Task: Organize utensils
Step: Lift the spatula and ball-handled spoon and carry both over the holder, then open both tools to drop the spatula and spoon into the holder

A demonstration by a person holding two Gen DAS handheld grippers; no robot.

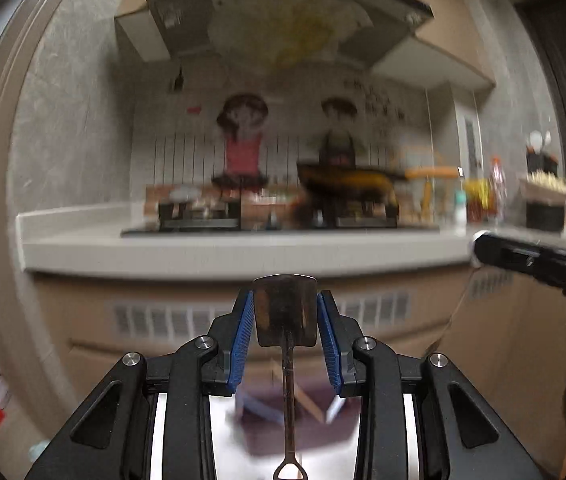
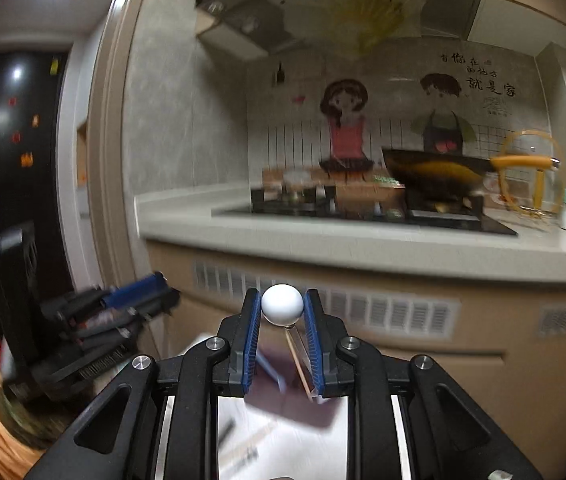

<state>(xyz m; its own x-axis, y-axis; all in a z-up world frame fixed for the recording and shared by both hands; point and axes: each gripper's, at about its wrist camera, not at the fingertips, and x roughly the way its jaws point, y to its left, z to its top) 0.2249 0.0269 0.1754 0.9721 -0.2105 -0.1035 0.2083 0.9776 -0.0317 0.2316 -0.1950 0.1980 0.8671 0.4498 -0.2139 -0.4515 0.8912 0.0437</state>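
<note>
Our left claw [image 1: 285,312] pinches a small metal spatula [image 1: 285,311] by its flat, dark, slippery blade, handle hanging down, so it could slip out. Our right claw [image 2: 282,307] squeezes a smooth white ball [image 2: 282,304] w/ a thin stick; round things pop free. Both are up in front of the pale counter [image 1: 243,250].

Left gripper [image 1: 285,312]: black frame, blue ribbed pads [image 1: 243,332], jaws closed on the blade of a dark metal spatula [image 1: 285,312]. Right gripper [image 2: 282,312]: same build, jaws closed on a white round-headed utensil [image 2: 282,304]. Both level, pointing forward.
</note>
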